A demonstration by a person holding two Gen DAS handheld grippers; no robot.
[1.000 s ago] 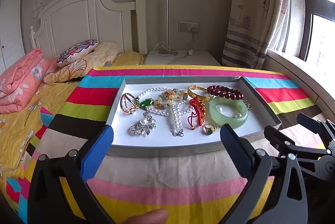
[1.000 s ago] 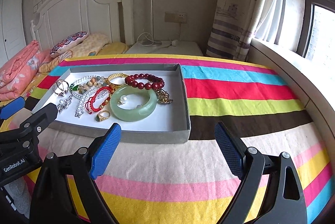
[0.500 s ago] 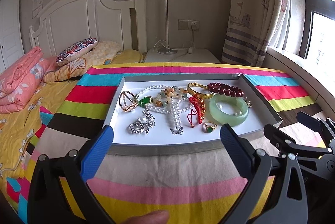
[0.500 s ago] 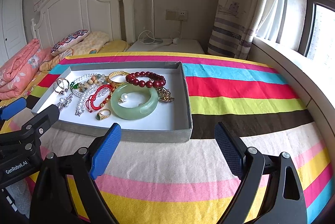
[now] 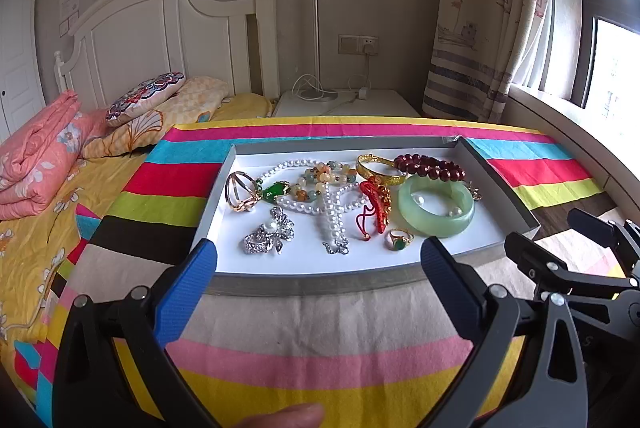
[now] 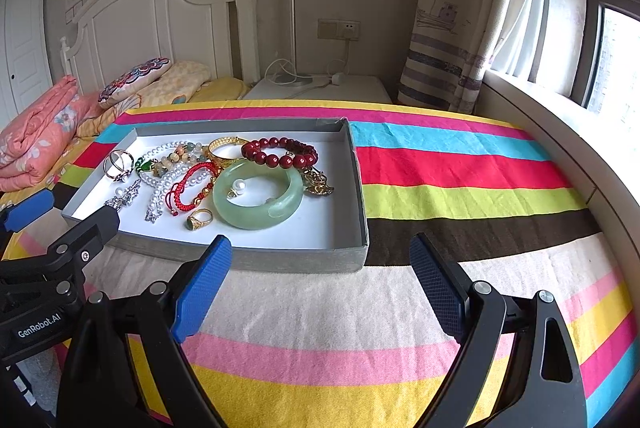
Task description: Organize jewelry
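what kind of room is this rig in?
Looks like a home bedroom: a white headboard with pillows and a folded pink quilt, a nightstand, and window curtains.

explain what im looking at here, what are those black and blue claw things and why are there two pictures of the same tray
No robot here: a person holds a two-finger clamp in each hand, and each clamp carries a wide-angle camera looking out along its fingers. So each picture is one clamp's own view.

The left view shows the left hand-held gripper at the bottom, with its blue pads wide apart. The right view shows the right hand-held gripper, also open. Each clamp also shows at the edge of the other's picture.

Both point at a shallow grey tray lying on a striped cloth. In it lie a pale green bangle, a dark red bead bracelet, a gold bangle, a pearl necklace, a red cord bracelet, a green-stone ring and a silver brooch.

Neither clamp holds anything; both sit short of the tray.
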